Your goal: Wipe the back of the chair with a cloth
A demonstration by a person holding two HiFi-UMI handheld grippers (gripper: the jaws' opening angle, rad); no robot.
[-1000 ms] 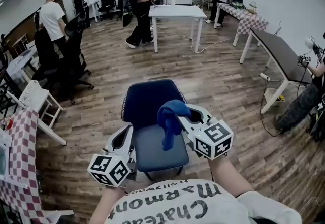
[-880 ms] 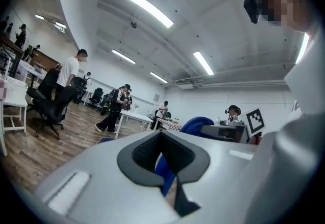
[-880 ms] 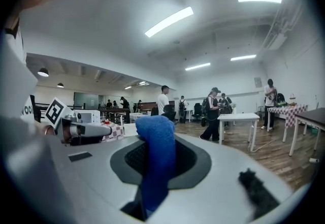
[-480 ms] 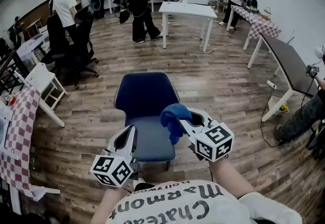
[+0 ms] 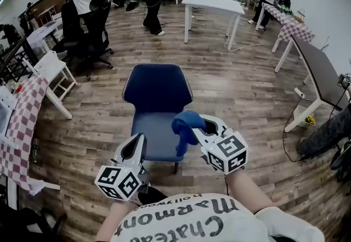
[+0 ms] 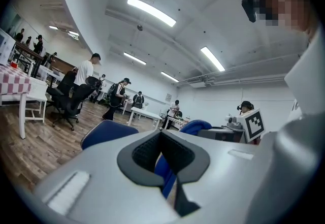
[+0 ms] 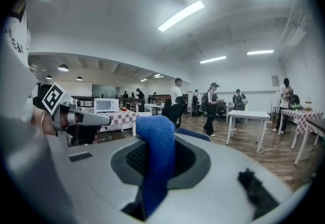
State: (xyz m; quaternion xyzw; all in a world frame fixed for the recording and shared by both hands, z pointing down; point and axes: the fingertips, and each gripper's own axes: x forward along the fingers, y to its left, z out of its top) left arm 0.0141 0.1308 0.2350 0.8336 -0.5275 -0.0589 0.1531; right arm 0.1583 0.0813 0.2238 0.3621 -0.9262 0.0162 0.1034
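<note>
Cloth (image 5: 184, 127), blue, hangs clamped in the right hand-held gripper (image 5: 200, 125) above the chair (image 5: 158, 90) seat's front right. The left hand-held gripper (image 5: 139, 141), jaws together and empty, is at the seat's front left.

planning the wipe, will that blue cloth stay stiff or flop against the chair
Probably floppy: the blue cloth droops in a loose fold from the right gripper. Likely light and soft, its surface looks fuzzy, so it should bunch.

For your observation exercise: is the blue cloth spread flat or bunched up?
Bunched up. The blue cloth hangs as a crumpled wad, pinched in the shut jaws of the right gripper.
</note>
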